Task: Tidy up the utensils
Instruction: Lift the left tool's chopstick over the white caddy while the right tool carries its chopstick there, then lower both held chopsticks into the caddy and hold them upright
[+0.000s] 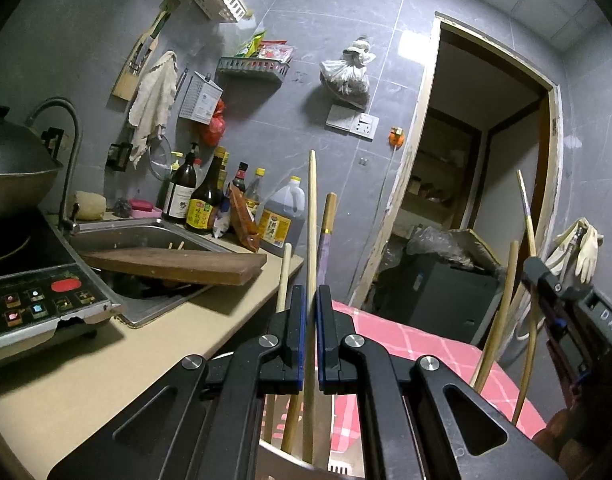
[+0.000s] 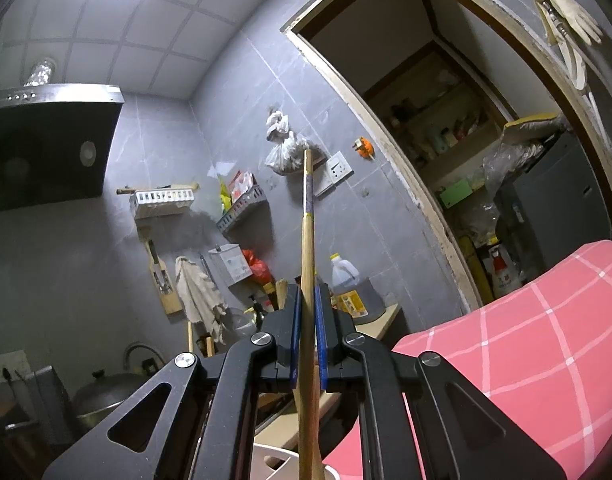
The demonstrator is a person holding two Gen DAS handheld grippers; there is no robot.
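My left gripper (image 1: 311, 296) is shut on a plain wooden chopstick (image 1: 311, 216) that stands upright. Beside it stand other chopsticks (image 1: 284, 276), one with a purple band (image 1: 327, 232), in a white holder (image 1: 282, 460) under the gripper. My right gripper (image 2: 306, 296) is shut on a wooden chopstick with a purple-banded top (image 2: 307, 240), held upright over the white holder's rim (image 2: 274, 454). In the left wrist view the right gripper (image 1: 545, 280) shows at the right edge among several more chopsticks (image 1: 501, 308).
A beige counter (image 1: 106, 360) holds an induction cooker (image 1: 34, 300), a sink (image 1: 146, 236) with a wooden board (image 1: 178, 266) across it, and sauce bottles (image 1: 226, 204). A pink checked cloth (image 1: 405, 344) lies to the right. A doorway (image 1: 473, 184) opens behind.
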